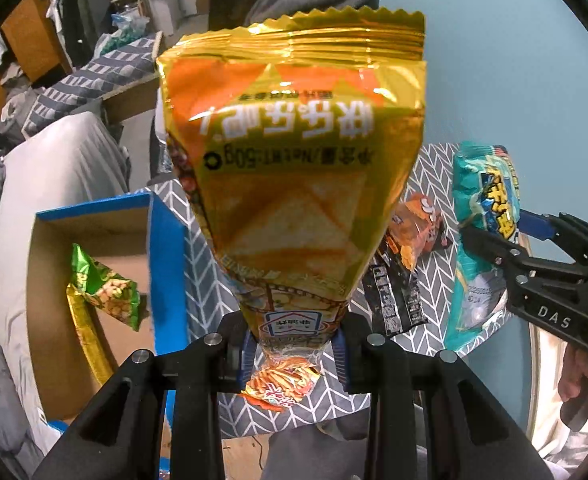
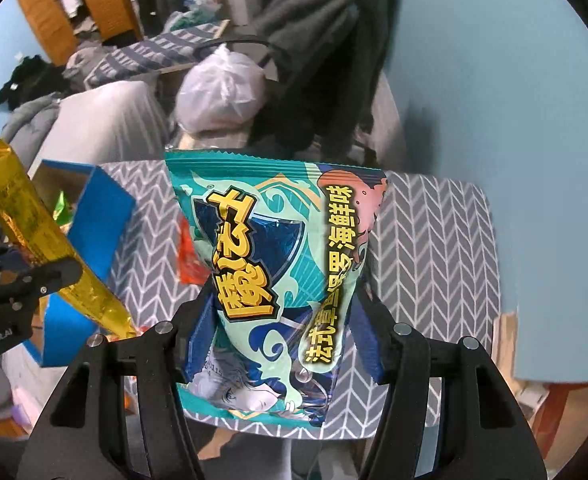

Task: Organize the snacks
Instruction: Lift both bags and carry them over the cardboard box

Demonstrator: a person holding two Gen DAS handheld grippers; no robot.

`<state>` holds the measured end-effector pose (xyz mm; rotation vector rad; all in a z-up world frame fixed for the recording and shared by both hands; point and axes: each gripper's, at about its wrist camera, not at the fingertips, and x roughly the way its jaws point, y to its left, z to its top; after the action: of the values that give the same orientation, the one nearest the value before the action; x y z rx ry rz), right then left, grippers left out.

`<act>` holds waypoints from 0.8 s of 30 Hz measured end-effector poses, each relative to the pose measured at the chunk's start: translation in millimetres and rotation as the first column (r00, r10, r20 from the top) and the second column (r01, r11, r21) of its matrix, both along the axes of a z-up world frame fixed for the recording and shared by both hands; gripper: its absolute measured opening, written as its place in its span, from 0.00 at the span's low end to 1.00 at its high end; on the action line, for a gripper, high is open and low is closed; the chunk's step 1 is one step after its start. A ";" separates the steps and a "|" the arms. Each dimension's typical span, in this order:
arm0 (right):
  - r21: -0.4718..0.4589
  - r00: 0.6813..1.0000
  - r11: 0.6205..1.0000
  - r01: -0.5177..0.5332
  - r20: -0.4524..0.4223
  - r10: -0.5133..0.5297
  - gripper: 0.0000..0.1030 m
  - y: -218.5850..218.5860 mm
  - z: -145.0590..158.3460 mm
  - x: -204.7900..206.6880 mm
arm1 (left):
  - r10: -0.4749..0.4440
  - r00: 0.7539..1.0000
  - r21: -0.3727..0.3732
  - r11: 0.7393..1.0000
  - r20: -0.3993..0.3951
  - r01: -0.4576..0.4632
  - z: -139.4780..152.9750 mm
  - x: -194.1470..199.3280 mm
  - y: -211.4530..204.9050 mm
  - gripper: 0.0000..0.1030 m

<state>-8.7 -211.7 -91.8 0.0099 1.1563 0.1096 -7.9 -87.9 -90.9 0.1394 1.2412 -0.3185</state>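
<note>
My left gripper (image 1: pixel 294 346) is shut on the lower end of a gold chip bag (image 1: pixel 294 168), which hangs above the table and fills the left wrist view. My right gripper (image 2: pixel 281 320) is shut on a teal snack bag (image 2: pixel 269 264), also lifted off the table. From the left wrist view the teal snack bag (image 1: pixel 482 216) shows at the right, pinched by the right gripper (image 1: pixel 506 240). The gold chip bag (image 2: pixel 33 240) appears at the left in the right wrist view. An open blue cardboard box (image 1: pixel 165 248) at the left holds a green snack bag (image 1: pixel 105 284).
A table with a grey chevron cloth (image 2: pixel 434 248) carries an orange packet (image 1: pixel 418 228), a dark packet (image 1: pixel 394 300) and an orange-red packet (image 1: pixel 281 380) under my left gripper. A chair with dark clothing (image 2: pixel 326 60) and a white plastic bag (image 2: pixel 221 88) stand behind. A blue wall (image 2: pixel 494 80) is at right.
</note>
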 end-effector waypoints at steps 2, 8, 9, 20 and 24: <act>0.003 1.000 1.000 -0.022 0.005 0.022 0.58 6.0 2.2 3.6 | 0.019 1.000 -0.005 1.000 0.007 -0.019 4.0 -0.4 7.3 0.31; 0.015 0.995 0.995 -0.099 0.021 0.098 0.58 29.6 8.7 16.4 | 0.077 0.997 -0.007 0.997 0.023 -0.077 12.5 -3.1 28.5 0.31; 0.019 0.993 0.993 -0.116 0.023 0.116 0.58 34.8 9.7 19.3 | 0.084 0.996 -0.009 0.996 0.025 -0.083 13.8 -3.7 31.7 0.31; 0.075 0.969 0.967 -0.245 0.045 0.242 0.58 91.9 16.2 41.3 | 0.214 0.976 -0.014 0.977 0.032 -0.214 28.7 -8.2 83.5 0.31; 0.086 0.954 0.950 -0.299 0.054 0.296 0.58 119.3 16.9 49.4 | 0.273 0.962 -0.018 0.962 0.027 -0.272 27.9 -6.0 109.2 0.31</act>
<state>40.7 -92.4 -75.0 -0.0847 1.1054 0.4300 -13.9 21.4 -63.0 -0.0402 1.2117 -0.0856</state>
